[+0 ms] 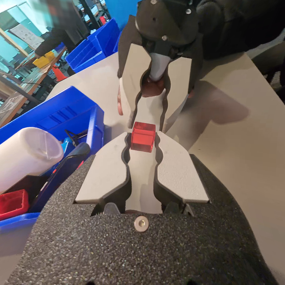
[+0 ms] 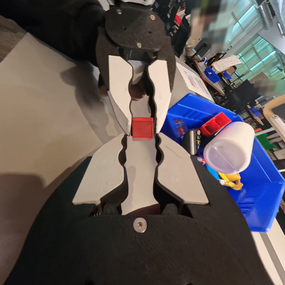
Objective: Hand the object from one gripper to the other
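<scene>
Above the desk (image 1: 231, 154), the cube (image 1: 143, 139) sits between both grippers: left gripper (image 1: 142, 135) pinches it; right gripper (image 2: 141, 137) fingertips flank it, grip cannot be told.

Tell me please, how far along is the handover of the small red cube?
Done: the left hand-held gripper grips the small translucent red plastic cube above the pale table. In hand: the open right hand-held gripper has its fingertips flanking the cube's end. Left: the right closes, then the left releases.
</scene>
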